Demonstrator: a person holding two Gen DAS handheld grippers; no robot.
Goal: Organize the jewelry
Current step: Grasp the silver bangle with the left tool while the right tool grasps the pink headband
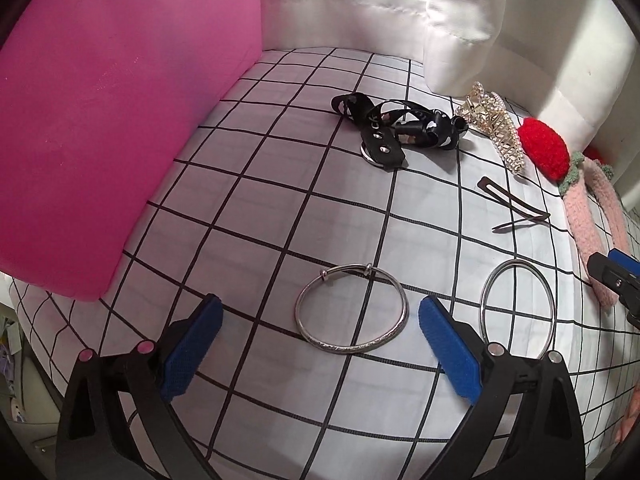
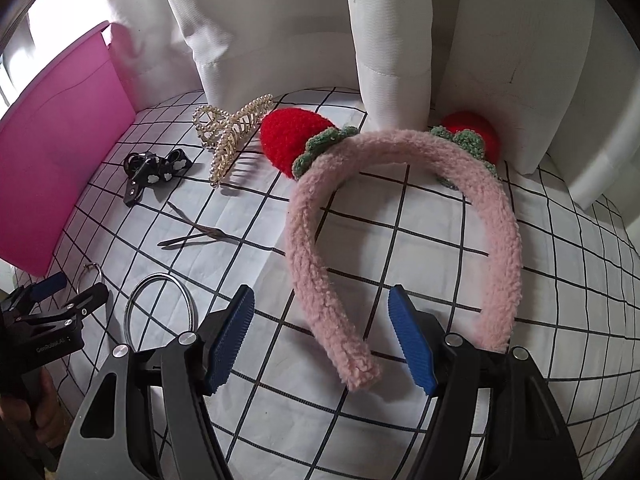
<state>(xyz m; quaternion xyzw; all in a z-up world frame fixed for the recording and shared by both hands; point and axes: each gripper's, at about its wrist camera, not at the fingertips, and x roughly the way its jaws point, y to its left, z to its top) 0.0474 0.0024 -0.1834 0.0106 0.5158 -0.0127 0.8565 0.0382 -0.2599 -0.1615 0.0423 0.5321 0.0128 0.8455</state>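
Both tongs stand released and empty over the grid-print bed sheet (image 1: 280, 208). Right tongs (image 2: 322, 336) have one leg of the pink plush headband (image 2: 404, 216) directly ahead, its blunt end lying between the parted blue pads without touching either; the band arches away forward and returns on the right, carrying two red knitted strawberries (image 2: 290, 138) at its far crown. Judged the largest item and the natural first pick for the right side, along that leg's length. Left tongs (image 1: 320, 322) face the textured silver bangle (image 1: 352, 310), flat on the sheet just ahead and centred between the pads; a thinner plain silver hoop (image 1: 518, 300) lies immediately to their right, nearer the left tongs than the right. Farther ahead lie a pearl claw clip (image 1: 494, 124), a black strap accessory (image 1: 394, 128) and a slim dark hairpin (image 1: 514, 204). A pink box (image 1: 100, 120) stands to the left, a probable destination.
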